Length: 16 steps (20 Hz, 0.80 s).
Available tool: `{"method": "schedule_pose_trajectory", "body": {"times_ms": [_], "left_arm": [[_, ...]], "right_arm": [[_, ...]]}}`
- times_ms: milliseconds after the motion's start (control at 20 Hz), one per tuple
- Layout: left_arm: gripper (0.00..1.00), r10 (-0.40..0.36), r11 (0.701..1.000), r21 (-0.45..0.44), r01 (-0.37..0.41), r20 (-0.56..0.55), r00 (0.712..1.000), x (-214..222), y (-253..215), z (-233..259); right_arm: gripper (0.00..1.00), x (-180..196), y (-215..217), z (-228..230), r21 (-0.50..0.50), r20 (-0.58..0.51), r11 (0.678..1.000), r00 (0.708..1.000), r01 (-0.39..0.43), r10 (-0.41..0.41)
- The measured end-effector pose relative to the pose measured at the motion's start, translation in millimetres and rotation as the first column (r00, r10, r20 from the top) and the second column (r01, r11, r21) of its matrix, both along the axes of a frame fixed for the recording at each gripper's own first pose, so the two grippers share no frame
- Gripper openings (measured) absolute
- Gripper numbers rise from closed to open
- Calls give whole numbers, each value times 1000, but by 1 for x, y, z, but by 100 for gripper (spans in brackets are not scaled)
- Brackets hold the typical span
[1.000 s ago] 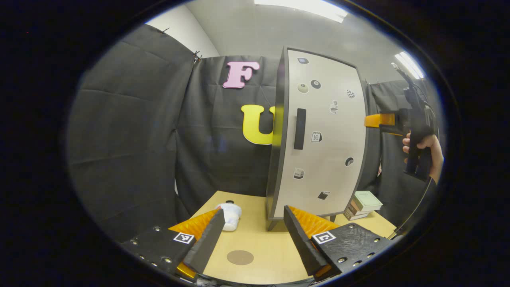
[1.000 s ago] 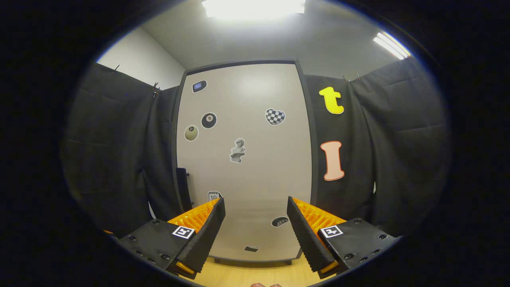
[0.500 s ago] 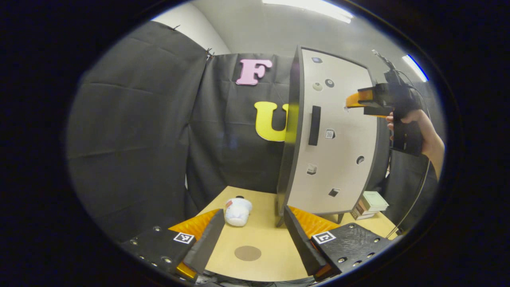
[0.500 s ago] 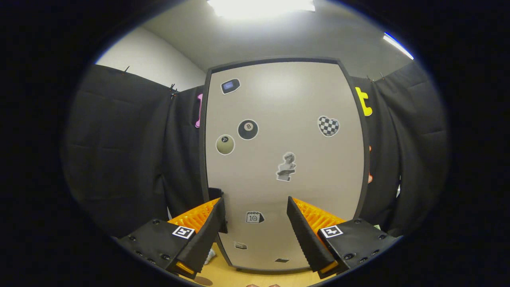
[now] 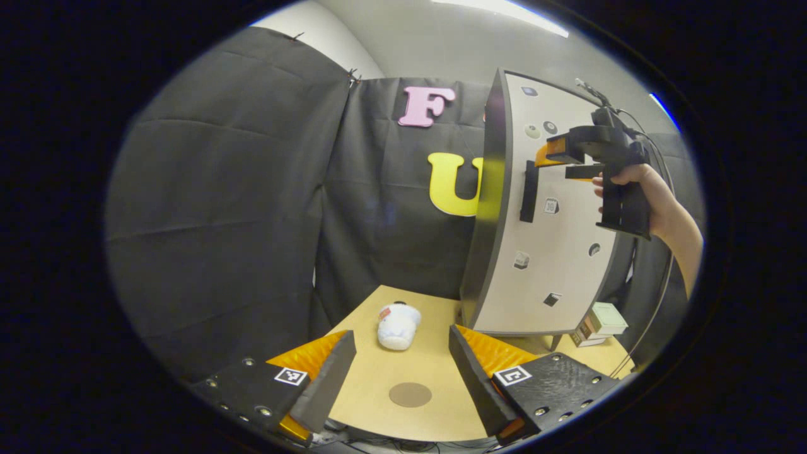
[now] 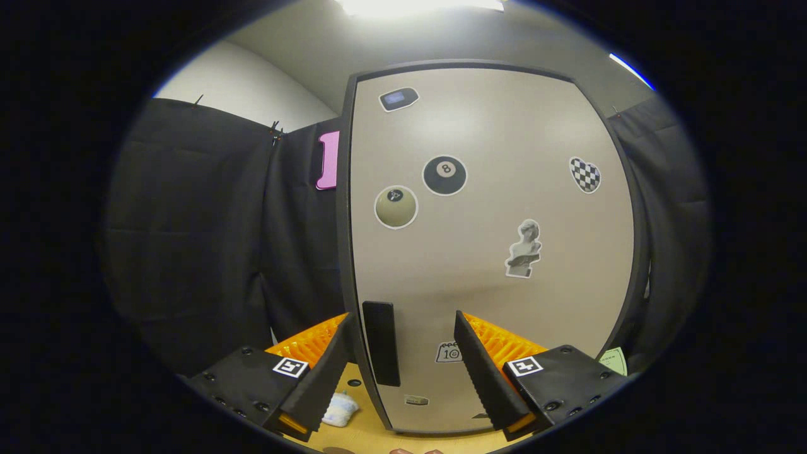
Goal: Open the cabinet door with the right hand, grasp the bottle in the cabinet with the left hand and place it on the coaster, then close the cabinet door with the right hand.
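The cabinet door is closed, and its dark handle stands upright near the door's left edge. In the right gripper view the right gripper is open, and the handle appears in the gap between its two fingers, closer to the left one — neither finger presses on it. In the left gripper view a hand holds this gripper up at the top of the handle.

The left gripper is open too and holds nothing; it hangs above the wooden table. The round brown coaster lies flat on the table between its fingers. A small white soft toy lies farther back, beside the cabinet's foot. A stack of books sits at the other side of the cabinet. The bottle is behind the closed door, so I cannot see it.
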<state>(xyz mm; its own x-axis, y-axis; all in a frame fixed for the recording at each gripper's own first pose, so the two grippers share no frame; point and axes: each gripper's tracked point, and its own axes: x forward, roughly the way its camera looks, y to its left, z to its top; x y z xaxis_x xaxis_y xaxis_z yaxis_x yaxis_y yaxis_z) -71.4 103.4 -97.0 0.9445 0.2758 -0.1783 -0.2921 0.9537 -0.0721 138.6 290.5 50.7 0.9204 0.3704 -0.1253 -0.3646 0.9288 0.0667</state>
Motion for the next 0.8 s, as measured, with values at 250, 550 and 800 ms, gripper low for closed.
{"method": "schedule_pose_trajectory", "body": {"times_ms": [250,550,800], "left_arm": [[91,22,1000,-20,-23,-22,1000,2,10,-11],[91,34,999,-21,-35,-30,999,2,14,-17],[91,44,999,-25,-45,-31,999,1,20,-17]], "right_arm": [[94,19,18,-31,-26,-62,999,997,40,-41],[92,30,24,-57,-39,-118,995,988,92,-96],[74,34,30,-65,-48,-145,993,983,104,-110]]}}
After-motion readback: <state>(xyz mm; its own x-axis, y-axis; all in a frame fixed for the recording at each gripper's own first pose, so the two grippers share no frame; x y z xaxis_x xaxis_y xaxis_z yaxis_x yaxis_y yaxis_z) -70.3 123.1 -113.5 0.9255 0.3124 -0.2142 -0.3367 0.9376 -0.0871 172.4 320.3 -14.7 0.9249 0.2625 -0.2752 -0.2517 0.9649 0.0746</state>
